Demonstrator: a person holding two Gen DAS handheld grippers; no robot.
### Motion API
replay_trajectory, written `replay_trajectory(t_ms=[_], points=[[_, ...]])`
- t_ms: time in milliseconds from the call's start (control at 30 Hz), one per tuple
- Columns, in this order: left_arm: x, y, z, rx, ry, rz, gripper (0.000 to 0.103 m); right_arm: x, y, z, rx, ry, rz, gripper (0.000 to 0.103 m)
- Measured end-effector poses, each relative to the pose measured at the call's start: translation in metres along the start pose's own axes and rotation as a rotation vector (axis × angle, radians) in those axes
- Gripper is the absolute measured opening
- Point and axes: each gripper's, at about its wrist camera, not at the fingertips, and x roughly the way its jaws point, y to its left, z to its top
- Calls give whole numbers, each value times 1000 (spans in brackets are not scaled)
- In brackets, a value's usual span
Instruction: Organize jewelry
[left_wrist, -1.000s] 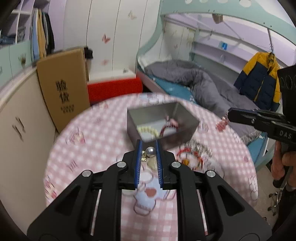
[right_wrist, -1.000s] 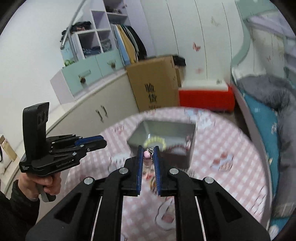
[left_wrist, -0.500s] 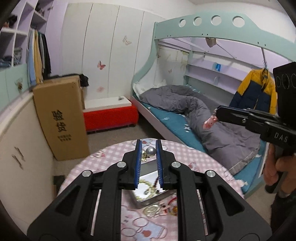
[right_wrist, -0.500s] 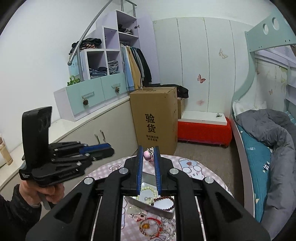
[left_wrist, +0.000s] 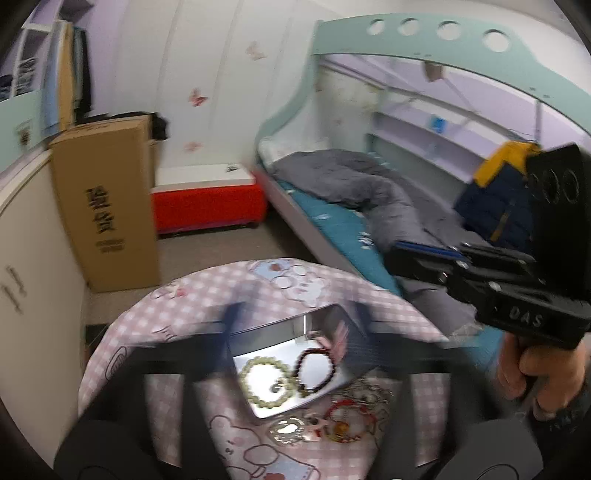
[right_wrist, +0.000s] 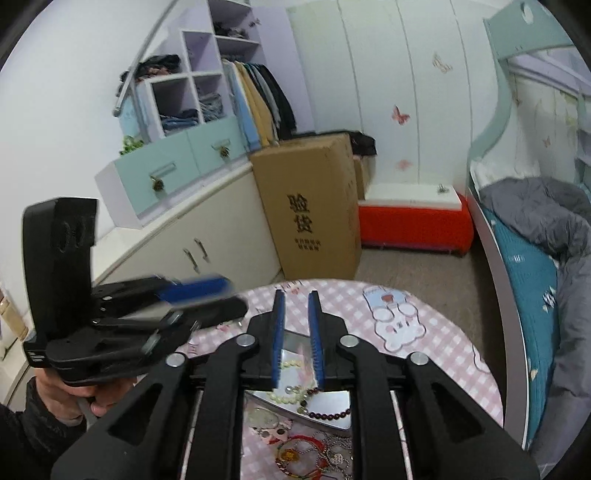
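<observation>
Polished metal is what I am working over: a shallow rectangular steel tray (left_wrist: 332, 325) with a mirror-bright floor sits on the round table (left_wrist: 192, 295) under its pink checked cloth with cartoon bears. Inside it lie a pale green beaded bracelet (left_wrist: 264, 384), a dark red beaded bracelet (left_wrist: 314, 369) and a small pink charm (left_wrist: 338, 338) against the far wall.

My left tool (left_wrist: 295, 332) is opening, its jaws blurred and swinging wide either side of the tray, nothing between them. My right tool (right_wrist: 297, 325) is opening too, only a narrow gap so far between the ribbed blue pads, and I see nothing in that gap.

Loose pieces remain on the cloth just beside the tray's near edge: a red corded bracelet with a gold bead (left_wrist: 341, 421), a flat silvery pendant (left_wrist: 288, 430) and a tangle of fine silver chain (right_wrist: 332, 458).

I judge the chain the worst risk: thin links slip through ribbed pads, or snag the red cord and drag it along. Round beads roll on slick steel, and a careless nudge of the light tray would slide it across the cloth.
</observation>
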Motion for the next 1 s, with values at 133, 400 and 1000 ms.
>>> replay_trajectory(t_ms=[133,400,1000], points=[[-7,15,-1,-66,-28,55,97,-3,-12,-3,58,-37,-67,96],[-40,18,-3,-53,-108,214,97,-16,-21,1,119,-76,-158,96],[-98,0,-8,-13,-218,284,97,-49,-6,1,95,-149,-154,96]])
